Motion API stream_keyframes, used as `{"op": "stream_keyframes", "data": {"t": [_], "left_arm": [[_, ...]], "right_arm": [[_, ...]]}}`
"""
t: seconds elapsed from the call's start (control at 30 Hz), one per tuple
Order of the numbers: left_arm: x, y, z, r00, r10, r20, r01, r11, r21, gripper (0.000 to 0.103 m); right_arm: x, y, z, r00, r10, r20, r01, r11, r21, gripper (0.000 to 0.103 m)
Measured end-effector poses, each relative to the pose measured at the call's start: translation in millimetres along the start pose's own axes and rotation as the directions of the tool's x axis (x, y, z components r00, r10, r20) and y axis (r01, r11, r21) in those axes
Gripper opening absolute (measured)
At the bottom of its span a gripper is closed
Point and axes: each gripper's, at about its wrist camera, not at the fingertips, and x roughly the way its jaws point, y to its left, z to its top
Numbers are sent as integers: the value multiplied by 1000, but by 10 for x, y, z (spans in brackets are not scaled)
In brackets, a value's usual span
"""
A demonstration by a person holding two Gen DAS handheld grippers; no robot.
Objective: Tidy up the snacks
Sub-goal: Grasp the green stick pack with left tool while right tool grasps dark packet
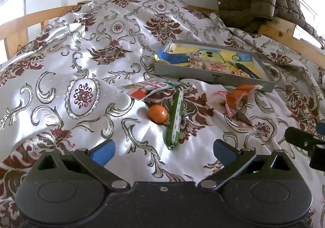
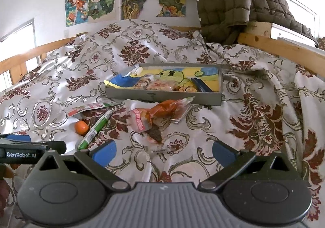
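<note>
Satin bedspread (image 1: 85, 61), glossy and rumpled, carries a round orange (image 1: 158, 114), a green sausage stick (image 1: 175, 118) and crinkly packets below centre, both tools (image 1: 163, 151) (image 2: 163, 151) spread wide and empty.

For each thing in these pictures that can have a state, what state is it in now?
Left gripper: open, holding nothing.
Right gripper: open, holding nothing.
Grey tray: on the bedspread, partly filled with snack packets.
Green sausage stick: lying flat, outside the tray.
Orange: loose beside the sausage stick.
Orange packet: crumpled, outside the tray.

daylight - bright | satin bedspread (image 1: 85, 59) glare | fisheye-bent edges | sharp
</note>
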Motion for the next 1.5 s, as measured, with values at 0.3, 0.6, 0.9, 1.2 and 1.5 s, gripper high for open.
{"op": "stream_keyframes", "data": {"t": [0.3,0.6,0.9,1.2,1.5], "left_arm": [[300,-102,144,999,-38,-8,38,998,51,102],[615,-196,300,996,-81,-26,85,973,216,102],[765,-59,387,994,-104,-41,111,964,240,102],[909,63,470,986,-144,-83,159,960,229,102],[1032,-94,574,967,-230,-105,251,924,288,97]], "right_arm": [[263,-117,-7,998,69,12,-69,997,-22,103],[510,-229,-77,995,89,-47,-90,996,-12,103],[681,-173,-48,990,128,-65,-130,991,-41,103],[964,-127,36,987,147,-72,-152,986,-69,100],[1285,-181,121,986,125,-112,-134,988,-78,79]]}}
